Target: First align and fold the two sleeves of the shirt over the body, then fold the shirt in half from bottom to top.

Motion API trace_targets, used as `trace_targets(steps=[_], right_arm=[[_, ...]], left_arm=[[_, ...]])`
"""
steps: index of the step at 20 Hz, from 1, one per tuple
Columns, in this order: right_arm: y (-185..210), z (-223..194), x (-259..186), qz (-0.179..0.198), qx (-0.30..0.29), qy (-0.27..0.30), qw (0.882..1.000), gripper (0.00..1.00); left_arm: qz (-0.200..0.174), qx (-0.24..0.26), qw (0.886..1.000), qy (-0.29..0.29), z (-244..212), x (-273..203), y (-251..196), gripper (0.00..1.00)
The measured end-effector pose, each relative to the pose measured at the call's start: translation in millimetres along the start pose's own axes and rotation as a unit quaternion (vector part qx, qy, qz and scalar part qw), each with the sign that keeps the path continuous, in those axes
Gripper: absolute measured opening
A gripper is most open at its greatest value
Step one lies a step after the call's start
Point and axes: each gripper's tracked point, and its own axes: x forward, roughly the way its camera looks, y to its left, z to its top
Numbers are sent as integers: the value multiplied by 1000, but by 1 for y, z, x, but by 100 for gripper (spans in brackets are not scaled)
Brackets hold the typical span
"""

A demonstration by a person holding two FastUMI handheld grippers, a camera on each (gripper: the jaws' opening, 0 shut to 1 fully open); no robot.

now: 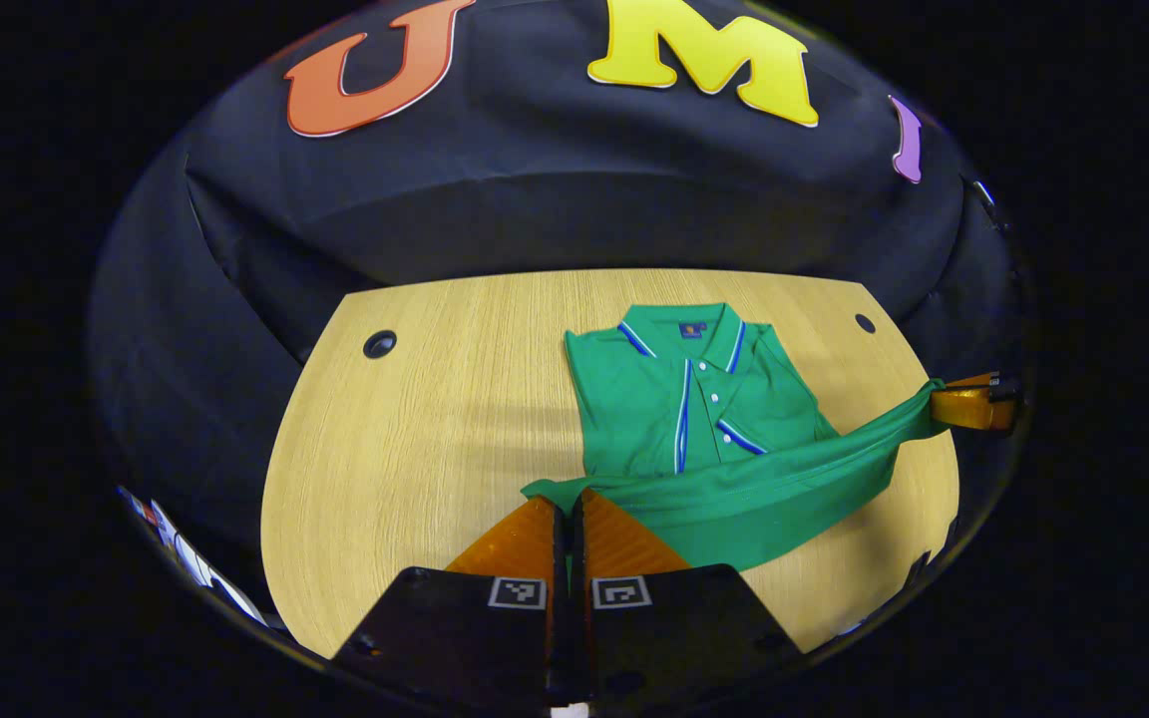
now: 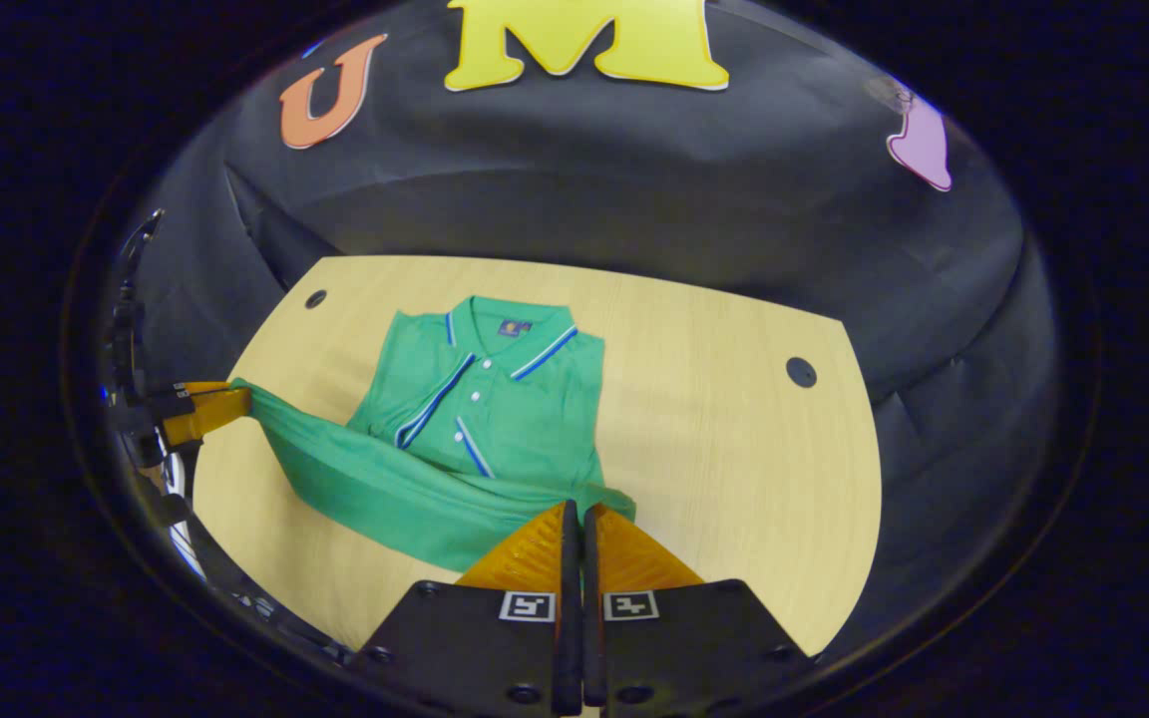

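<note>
One green polo shirt (image 1: 679, 399) lies on the wooden counter (image 1: 415, 439), which has two dark round holes (image 1: 380, 344) near its far corners. The shirt's collar (image 1: 684, 329) points to the far side, so its long axis runs near to far, and its sleeves are folded in over the body. The bottom hem (image 1: 734, 489) is lifted off the counter and stretched left to right as a band between two claws. The left claw (image 1: 571, 499) has its fingers pressed together, pinching the hem's left corner. The right claw (image 2: 574, 511), seen also at the right edge of the left gripper view, pinches the hem's right corner.
</note>
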Motion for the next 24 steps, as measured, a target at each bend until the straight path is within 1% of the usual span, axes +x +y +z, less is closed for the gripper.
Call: trace_targets(steps=[2, 4, 5, 6, 7, 8, 10, 11, 12, 13, 14, 16, 20, 22, 23, 24], right_arm=[[-8, 22, 22, -7, 6, -12, 1000, 3], [-17, 41, 45, -18, 5, -27, 999, 3], [-21, 47, 56, -22, 9, -32, 999, 3], [-23, 54, 68, -19, 17, -35, 999, 3], [-24, 58, 82, -19, 25, -38, 999, 6], [-26, 61, 94, -19, 31, -40, 999, 3], [-28, 74, 116, -16, 41, -54, 998, 3], [-32, 78, 127, -22, 39, -61, 997, 3], [-35, 85, 137, -25, 39, -70, 996, 0], [-36, 91, 147, -28, 35, -75, 996, 3], [-38, 95, 157, -32, 32, -76, 996, 3], [-35, 96, 178, -29, 35, -70, 997, 3], [-39, 89, 220, -38, 32, -60, 997, 3], [-42, 82, 233, -40, 39, -50, 997, 3], [-42, 80, 237, -39, 43, -47, 997, 3], [-42, 83, 238, -39, 44, -53, 997, 3]], left_arm=[[0, -5, 1000, -14, 21, 25, -4, 3], [8, 2, 999, -34, 42, 52, -4, 3], [3, 0, 999, -44, 53, 65, -8, 3], [10, -4, 999, -48, 58, 81, -8, 3], [7, -5, 999, -46, 60, 95, -12, 3], [16, -2, 999, -45, 60, 110, -11, 3], [33, 12, 998, -45, 62, 132, -5, 3], [37, 13, 998, -44, 62, 139, -3, 3], [40, 8, 998, -45, 65, 147, -1, 3], [45, 4, 998, -46, 67, 155, 2, 3], [48, 3, 998, -46, 67, 162, 6, 3], [53, 5, 998, -44, 69, 174, 12, 3], [67, 14, 997, -35, 64, 196, 18, 2], [71, 11, 997, -24, 56, 204, 19, 2], [63, 8, 998, -19, 52, 207, 16, 3], [64, 4, 998, -24, 54, 208, 18, 3]])
